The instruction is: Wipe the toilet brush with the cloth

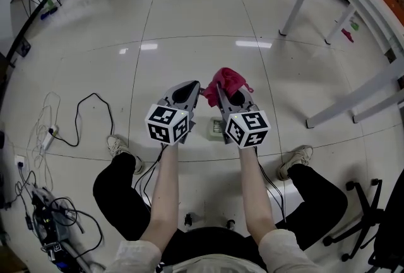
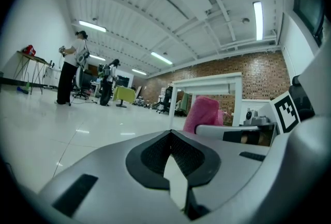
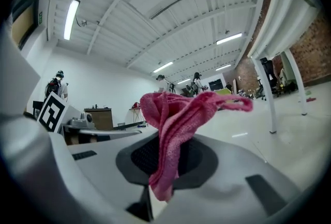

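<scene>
Right gripper view, right gripper (image 3: 164, 162) pinching pink cloth (image 3: 178, 114), left gripper (image 2: 172, 154) closed

Glossy tiled floor (image 1: 189, 26) bears loose cables (image 1: 77, 117).

No words, brands, numbers or signs could be read anywhere. The only printed marks were black-and-white square patterns, one on each face of the cube (image 1: 169, 124) at the back of the left tongs (image 1: 188, 85) and of the cube (image 1: 247, 128) behind the right tongs (image 1: 224, 94); they formed no letters or digits
</scene>
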`<action>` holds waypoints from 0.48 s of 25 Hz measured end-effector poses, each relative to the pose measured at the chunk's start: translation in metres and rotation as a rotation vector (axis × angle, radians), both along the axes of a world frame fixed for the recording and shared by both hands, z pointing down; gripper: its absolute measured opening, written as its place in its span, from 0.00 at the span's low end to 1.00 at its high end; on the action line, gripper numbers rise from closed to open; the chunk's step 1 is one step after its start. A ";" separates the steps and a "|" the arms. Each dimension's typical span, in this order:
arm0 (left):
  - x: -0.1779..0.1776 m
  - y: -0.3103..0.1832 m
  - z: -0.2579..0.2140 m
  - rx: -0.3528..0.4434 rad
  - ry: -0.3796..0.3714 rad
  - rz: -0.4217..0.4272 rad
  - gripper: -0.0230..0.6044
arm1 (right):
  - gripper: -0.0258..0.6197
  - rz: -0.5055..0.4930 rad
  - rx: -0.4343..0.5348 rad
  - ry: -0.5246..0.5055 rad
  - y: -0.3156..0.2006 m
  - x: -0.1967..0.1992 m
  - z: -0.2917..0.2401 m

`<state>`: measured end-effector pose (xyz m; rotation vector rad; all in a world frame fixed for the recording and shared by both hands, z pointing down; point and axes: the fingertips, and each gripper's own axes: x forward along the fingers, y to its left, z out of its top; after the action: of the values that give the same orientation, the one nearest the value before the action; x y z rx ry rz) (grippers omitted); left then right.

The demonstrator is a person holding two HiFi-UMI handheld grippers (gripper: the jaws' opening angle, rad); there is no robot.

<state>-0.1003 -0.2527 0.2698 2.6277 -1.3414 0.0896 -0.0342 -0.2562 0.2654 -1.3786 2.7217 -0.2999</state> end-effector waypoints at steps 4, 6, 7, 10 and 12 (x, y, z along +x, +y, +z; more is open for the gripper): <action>-0.003 0.001 -0.002 0.016 0.000 -0.004 0.04 | 0.09 0.053 -0.053 0.025 0.004 0.023 0.036; -0.004 0.002 -0.002 0.027 0.000 -0.011 0.04 | 0.09 0.076 -0.095 0.032 0.009 0.034 0.063; -0.004 0.002 -0.003 0.033 -0.001 -0.014 0.04 | 0.09 0.089 -0.118 0.033 0.009 0.040 0.077; 0.000 0.003 -0.003 0.045 -0.006 -0.018 0.04 | 0.09 0.127 -0.199 0.034 0.014 0.057 0.123; -0.001 0.005 -0.002 0.046 -0.001 -0.020 0.04 | 0.09 0.149 -0.255 0.029 0.019 0.064 0.153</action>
<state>-0.1014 -0.2476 0.2674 2.6513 -1.3862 0.0571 0.0298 -0.2372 0.4186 -1.6497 2.6572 -0.6390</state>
